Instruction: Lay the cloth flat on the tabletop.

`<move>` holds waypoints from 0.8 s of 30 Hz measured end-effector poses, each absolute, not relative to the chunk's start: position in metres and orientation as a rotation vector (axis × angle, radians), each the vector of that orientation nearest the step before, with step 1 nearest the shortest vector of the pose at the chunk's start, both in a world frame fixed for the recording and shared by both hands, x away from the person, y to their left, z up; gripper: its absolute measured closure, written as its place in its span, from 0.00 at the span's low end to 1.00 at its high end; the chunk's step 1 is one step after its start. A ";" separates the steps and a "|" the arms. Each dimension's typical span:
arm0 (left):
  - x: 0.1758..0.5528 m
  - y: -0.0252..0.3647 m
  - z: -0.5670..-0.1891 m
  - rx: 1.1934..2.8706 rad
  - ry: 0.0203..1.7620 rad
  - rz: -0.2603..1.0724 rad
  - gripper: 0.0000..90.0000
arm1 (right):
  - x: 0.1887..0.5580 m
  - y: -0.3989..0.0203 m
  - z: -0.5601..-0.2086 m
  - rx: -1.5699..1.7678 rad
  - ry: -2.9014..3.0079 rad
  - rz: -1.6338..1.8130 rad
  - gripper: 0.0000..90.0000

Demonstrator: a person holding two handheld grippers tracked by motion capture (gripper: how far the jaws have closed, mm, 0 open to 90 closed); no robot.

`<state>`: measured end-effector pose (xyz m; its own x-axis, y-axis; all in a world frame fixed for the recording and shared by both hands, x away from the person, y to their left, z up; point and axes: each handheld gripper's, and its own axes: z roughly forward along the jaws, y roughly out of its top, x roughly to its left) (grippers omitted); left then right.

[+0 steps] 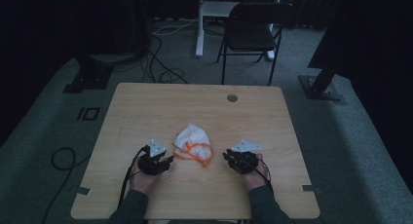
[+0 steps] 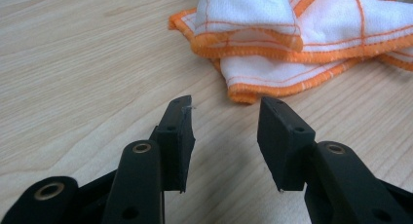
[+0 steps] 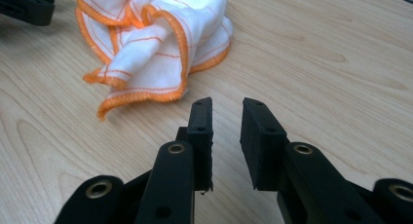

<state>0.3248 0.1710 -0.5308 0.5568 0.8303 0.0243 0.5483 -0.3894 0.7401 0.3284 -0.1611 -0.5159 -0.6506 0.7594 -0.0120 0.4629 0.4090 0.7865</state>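
A crumpled white cloth with orange hems (image 1: 193,142) lies on the wooden table (image 1: 146,107), between my two grippers. My left gripper (image 1: 169,160) rests low on the table just left of the cloth, open, with nothing between its jaws. In the left gripper view the cloth (image 2: 302,34) lies a short way ahead of the left gripper (image 2: 225,112), apart from it. My right gripper (image 1: 226,155) sits to the cloth's right, open with a narrower gap and nothing in it. From the right gripper view, the cloth (image 3: 156,44) lies ahead and to the left of the right gripper (image 3: 227,112).
A round grommet hole (image 1: 232,98) sits near the table's far edge. A black folding chair (image 1: 253,31) and a white desk leg (image 1: 199,24) stand beyond the table. Cables (image 1: 160,63) trail over the grey carpet. Bare wood surrounds the cloth.
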 end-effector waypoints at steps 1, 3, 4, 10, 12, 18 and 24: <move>0.325 0.171 -0.531 2.094 1.102 0.518 0.63 | 0.328 -0.161 -0.516 1.051 2.302 1.112 0.83; 0.327 0.169 -0.532 2.090 1.109 0.513 0.63 | 0.329 -0.158 -0.515 1.042 2.307 1.111 0.83; 0.327 0.168 -0.532 2.092 1.108 0.512 0.63 | 0.330 -0.157 -0.515 1.041 2.308 1.111 0.82; 0.331 0.163 -0.534 2.106 1.101 0.511 0.61 | 0.332 -0.150 -0.516 1.036 2.310 1.113 0.79; 0.332 0.159 -0.535 2.106 1.099 0.510 0.61 | 0.333 -0.148 -0.516 1.031 2.311 1.117 0.79; 0.335 0.154 -0.537 2.121 1.093 0.507 0.61 | 0.336 -0.144 -0.517 1.038 2.312 1.123 0.79; 0.339 0.152 -0.539 2.115 1.104 0.492 0.62 | 0.341 -0.136 -0.516 1.039 2.310 1.139 0.79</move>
